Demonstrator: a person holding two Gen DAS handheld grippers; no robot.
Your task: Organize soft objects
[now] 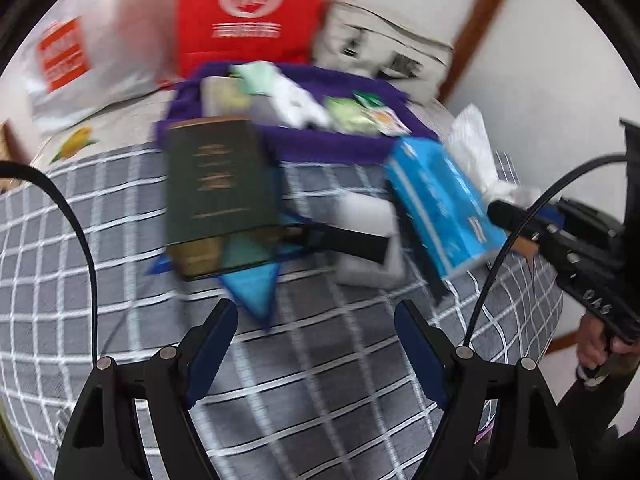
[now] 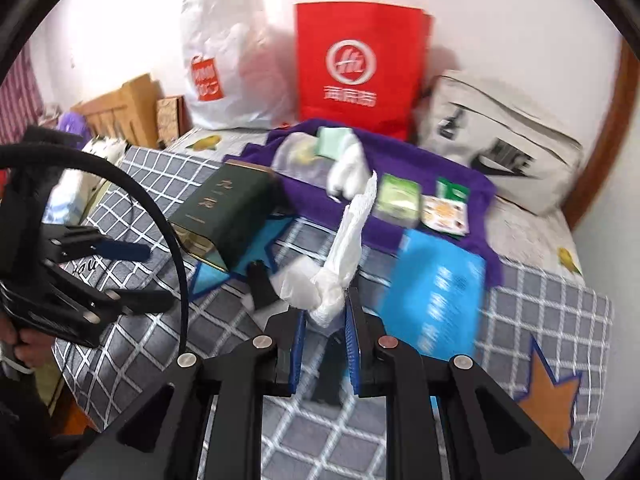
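Observation:
My right gripper (image 2: 326,314) is shut on a crumpled white tissue (image 2: 344,248), which stands up from between its blue pads above the checked bedspread (image 2: 320,420). Just right of it lies a blue tissue pack (image 2: 436,296). In the left wrist view the same right gripper (image 1: 500,214) holds the tissue (image 1: 472,148) beside the blue pack (image 1: 436,204). My left gripper (image 1: 314,316) is open over the bedspread with nothing between its fingers. A purple towel (image 2: 452,176) behind carries a white cloth item (image 2: 348,168) and several small packets.
A dark green box (image 1: 220,192) lies left of centre, with a black-handled object (image 1: 352,240) and a white block (image 1: 368,248) beside it. A white plastic bag (image 2: 224,64), a red paper bag (image 2: 356,64) and a grey bag (image 2: 500,148) stand along the wall.

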